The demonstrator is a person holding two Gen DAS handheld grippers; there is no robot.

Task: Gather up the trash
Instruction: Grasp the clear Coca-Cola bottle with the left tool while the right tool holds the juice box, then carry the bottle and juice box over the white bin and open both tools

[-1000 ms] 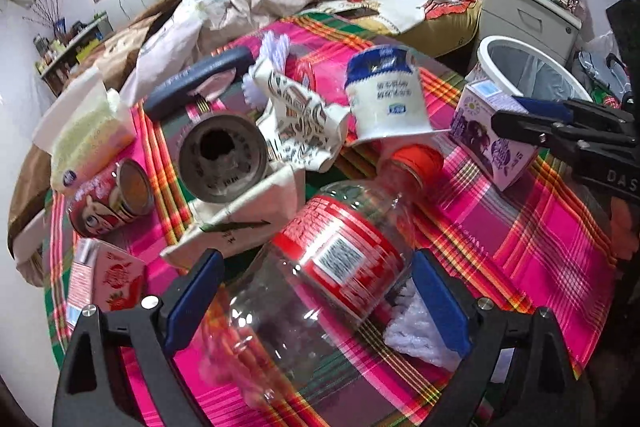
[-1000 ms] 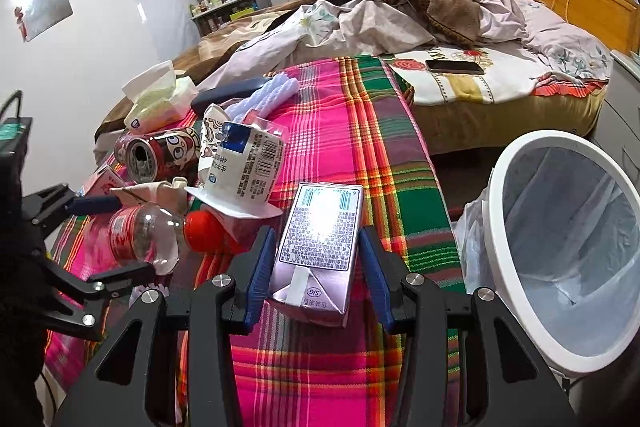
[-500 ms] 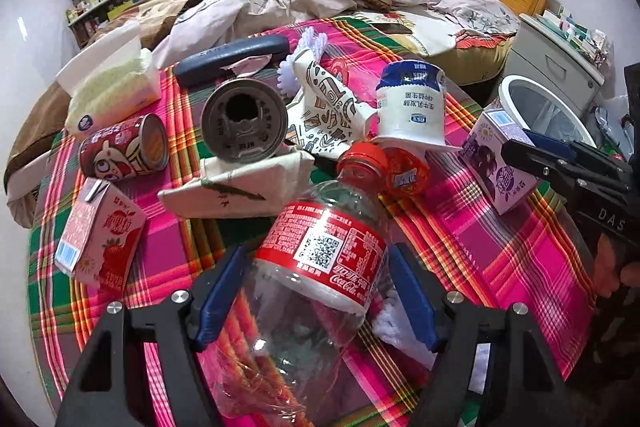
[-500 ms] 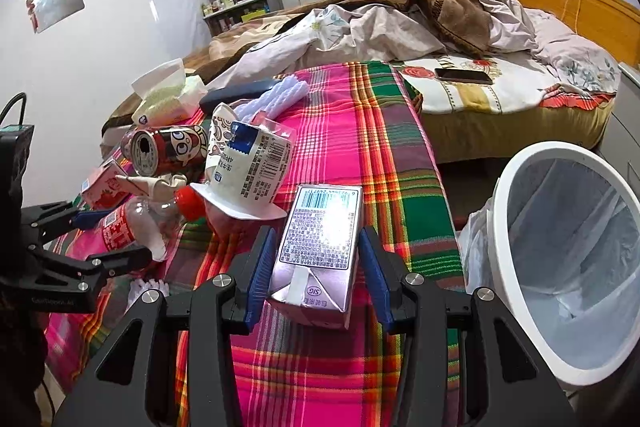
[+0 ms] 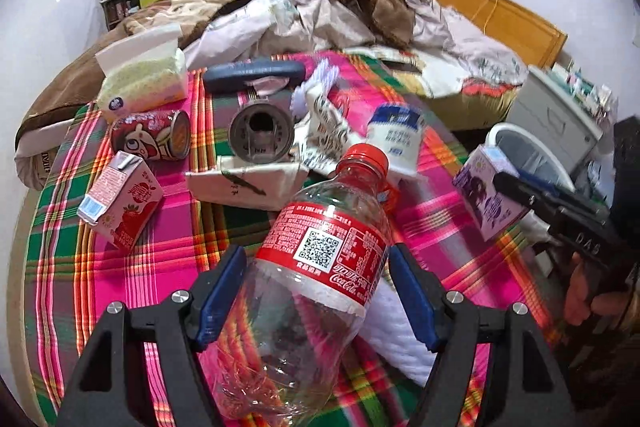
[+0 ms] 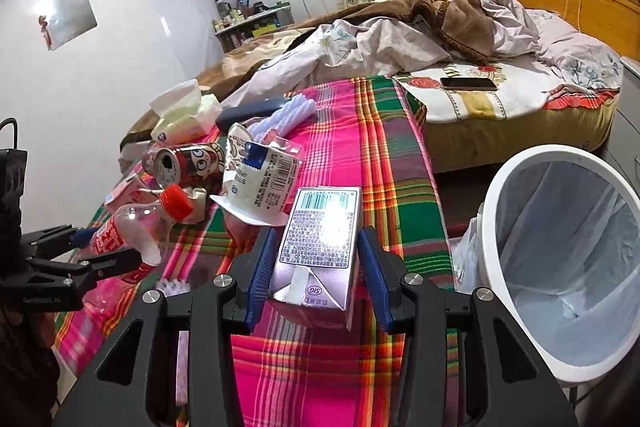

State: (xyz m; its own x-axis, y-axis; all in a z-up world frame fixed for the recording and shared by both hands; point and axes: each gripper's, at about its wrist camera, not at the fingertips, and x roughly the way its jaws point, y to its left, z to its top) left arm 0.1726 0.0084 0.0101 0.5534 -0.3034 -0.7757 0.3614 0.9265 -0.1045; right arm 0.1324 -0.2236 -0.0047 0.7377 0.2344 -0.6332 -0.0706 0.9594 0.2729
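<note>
Clear, thin-walled plastic is what the left gripper point(image 5: 316, 291) has closed on: its blue pads have just drawn in against the lower body of the empty cola bottle point(image 5: 320, 259), which sits tilted between them with its red cap pointing away, apparently lifted off the plaid-covered desk point(image 5: 160, 247). The right gripper point(image 6: 316, 267) is clamped at a narrower spread on the purple drink carton point(image 6: 320, 239), pads flat on its two side faces, with the carton at or just above the cloth; contact cannot be judged. Risk one: the bottle wall is soft and round, so it may buckle or swivel in the pads and slip out cap-first during a fast swing. Risk two: the foil carton could pivot if the grip slackens. Risk three: the two grippers are near each other, and both loads share one destination, the white lined bin point(image 6: 560, 259) standing beyond the right edge of the desk; simultaneous travel risks a collision. Open room lies to the right, where the desk edge gives way to the bin mouth. To the left and ahead the surface is crowded: an upturned yoghurt cup point(image 6: 260, 183), a red can point(image 5: 152, 141), a pink carton point(image 5: 124, 207) and a tissue pack point(image 5: 144, 79), any of which a low sweep could knock off.
</note>
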